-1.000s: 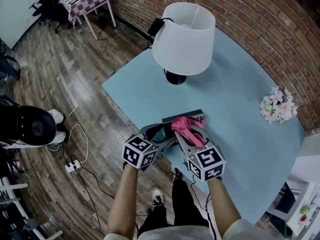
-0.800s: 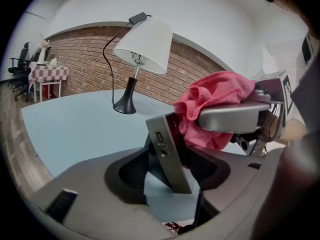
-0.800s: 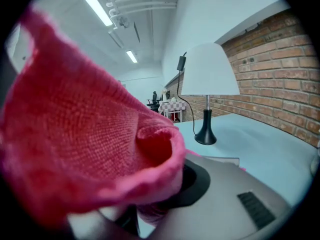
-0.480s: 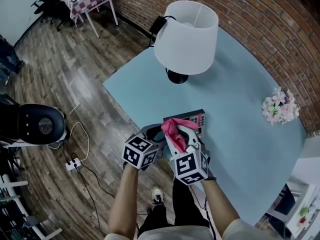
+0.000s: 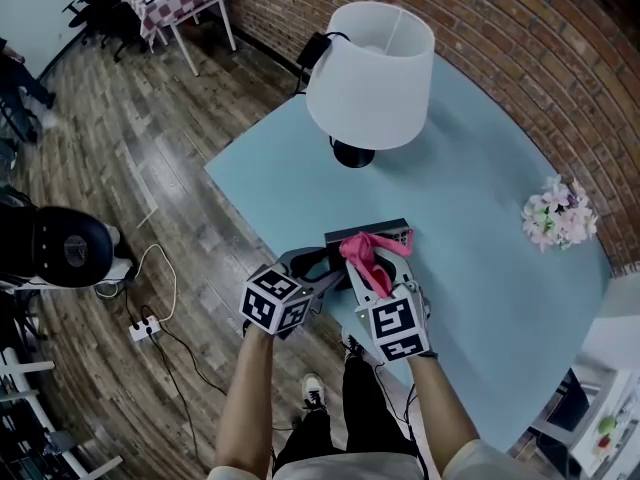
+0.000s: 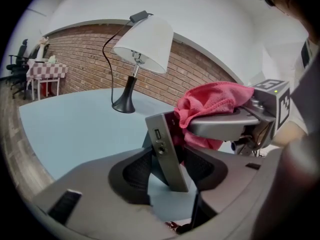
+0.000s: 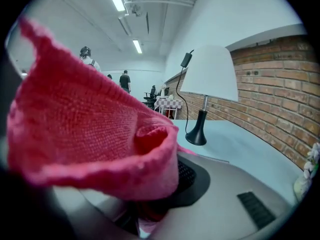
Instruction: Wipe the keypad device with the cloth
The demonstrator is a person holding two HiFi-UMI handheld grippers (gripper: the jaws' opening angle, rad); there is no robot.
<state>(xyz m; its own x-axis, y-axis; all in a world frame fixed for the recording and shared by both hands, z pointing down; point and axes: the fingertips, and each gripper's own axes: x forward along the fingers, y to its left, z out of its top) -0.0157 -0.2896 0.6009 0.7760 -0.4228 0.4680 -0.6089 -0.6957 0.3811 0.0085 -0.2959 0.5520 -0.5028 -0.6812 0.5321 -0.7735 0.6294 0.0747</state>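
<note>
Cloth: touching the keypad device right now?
Touching. In the left gripper view the cloth bunches against the device, with no gap at its far face. The head view shows it draped over the device's top.

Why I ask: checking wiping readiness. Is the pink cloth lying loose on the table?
No, the right gripper has its jaws clamped on the cloth, as its own view shows.

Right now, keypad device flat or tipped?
Tipped: the keypad device stands steeply on edge, leaning, not flat on the table.
</note>
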